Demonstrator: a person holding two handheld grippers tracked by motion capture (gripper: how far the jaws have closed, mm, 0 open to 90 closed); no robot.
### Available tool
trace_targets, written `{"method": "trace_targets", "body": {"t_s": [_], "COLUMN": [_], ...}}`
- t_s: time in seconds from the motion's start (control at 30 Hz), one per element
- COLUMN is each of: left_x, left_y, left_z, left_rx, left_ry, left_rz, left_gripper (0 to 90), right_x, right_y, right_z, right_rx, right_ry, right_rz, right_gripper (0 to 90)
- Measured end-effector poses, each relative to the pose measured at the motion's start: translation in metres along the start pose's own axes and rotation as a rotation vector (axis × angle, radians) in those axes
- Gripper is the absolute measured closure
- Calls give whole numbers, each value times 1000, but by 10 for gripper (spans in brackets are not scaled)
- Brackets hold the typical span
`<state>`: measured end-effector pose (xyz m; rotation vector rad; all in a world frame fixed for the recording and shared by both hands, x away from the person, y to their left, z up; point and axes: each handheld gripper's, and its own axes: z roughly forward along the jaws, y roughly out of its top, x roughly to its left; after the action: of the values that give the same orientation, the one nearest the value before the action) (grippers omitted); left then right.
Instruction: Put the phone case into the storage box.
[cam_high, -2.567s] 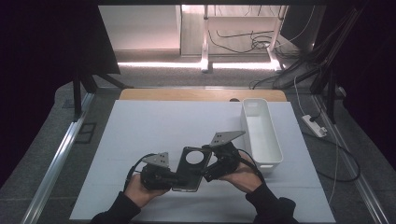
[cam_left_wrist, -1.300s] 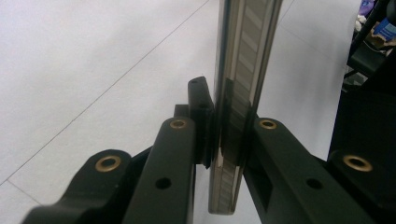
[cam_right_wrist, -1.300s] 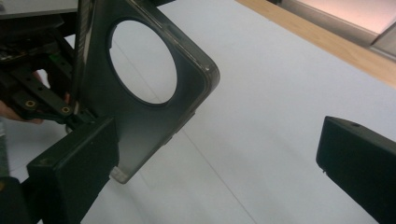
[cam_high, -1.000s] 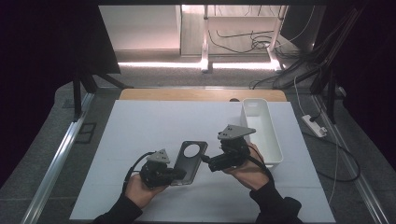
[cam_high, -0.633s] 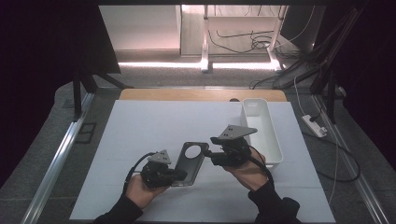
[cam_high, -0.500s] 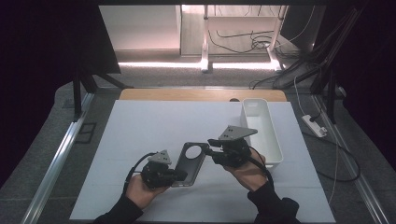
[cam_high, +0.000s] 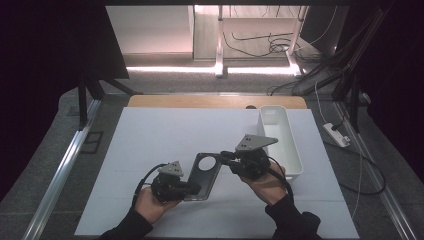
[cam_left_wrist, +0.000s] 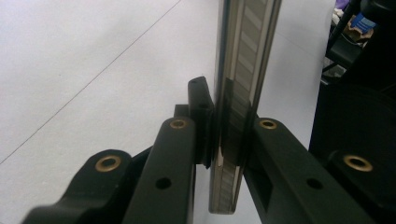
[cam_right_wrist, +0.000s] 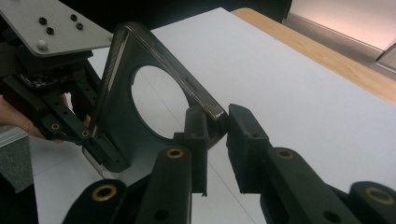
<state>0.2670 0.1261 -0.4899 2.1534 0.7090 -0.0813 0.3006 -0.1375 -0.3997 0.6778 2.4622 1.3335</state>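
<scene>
While the dark phone case (cam_high: 205, 175) with its large round cut-out is held above the white counter (cam_high: 165, 140), it is gripped at its near end by the left tongs (cam_high: 192, 189) and met at its far corner by the right tongs (cam_high: 225, 156). In the left gripper view, the case (cam_left_wrist: 240, 93) is seen edge-on and upright, and the left tongs (cam_left_wrist: 229, 140) are pressed against both of its faces, pinching it firmly. In the right gripper view, the case (cam_right_wrist: 121, 98) is tilted, its round opening turned toward the camera, and its rounded corner sits between the jaws of the right tongs (cam_right_wrist: 219, 128); one jaw is touching the corner, while a narrow gap is left at the other, so these tongs are slightly spread and not clamped. The left tongs (cam_right_wrist: 70, 130), with their grey three-cornered plate, are seen at the case's far end in that view. A white rectangular bin (cam_high: 295, 150) is set on the counter just beside the right hand (cam_high: 265, 185), and the left hand (cam_high: 150, 202) is kept low near the counter's front edge.
</scene>
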Motion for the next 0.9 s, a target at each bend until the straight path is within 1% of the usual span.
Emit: {"method": "trace_targets", "body": {"t_s": [0.2,0.3,0.43,0.5,0.6,0.7,0.73,0.77,0.8,0.9], "left_x": [1,1,1,1,1,1,1,1,1,-1], "left_y": [0,-1,-1,-1,-1,0,0,0,0,0], "left_z": [1,1,3,3,2,1,1,1,0,-2], "left_rx": [-4,-11,-9,-14,-27,-40,-43,-51,-52,-70], "left_ry": [-4,3,11,19,27,32,34,38,40,40], "left_rz": [3,0,3,4,1,-2,0,3,6,26], "left_gripper": [840,838,806,765,678,524,524,456,413,322], "right_x": [0,0,1,1,1,1,1,1,0,0], "right_y": [0,1,1,1,1,1,1,1,1,1], "right_z": [0,-1,-1,-1,-1,-1,-1,-1,-1,-2], "right_rx": [-3,-6,-10,-6,-3,-2,0,1,4,8], "right_ry": [0,-4,-3,-3,-3,-3,-2,-2,-3,-3], "right_rz": [6,7,7,7,8,9,9,9,11,16], "right_gripper": [779,781,782,782,783,783,783,783,783,783]}}
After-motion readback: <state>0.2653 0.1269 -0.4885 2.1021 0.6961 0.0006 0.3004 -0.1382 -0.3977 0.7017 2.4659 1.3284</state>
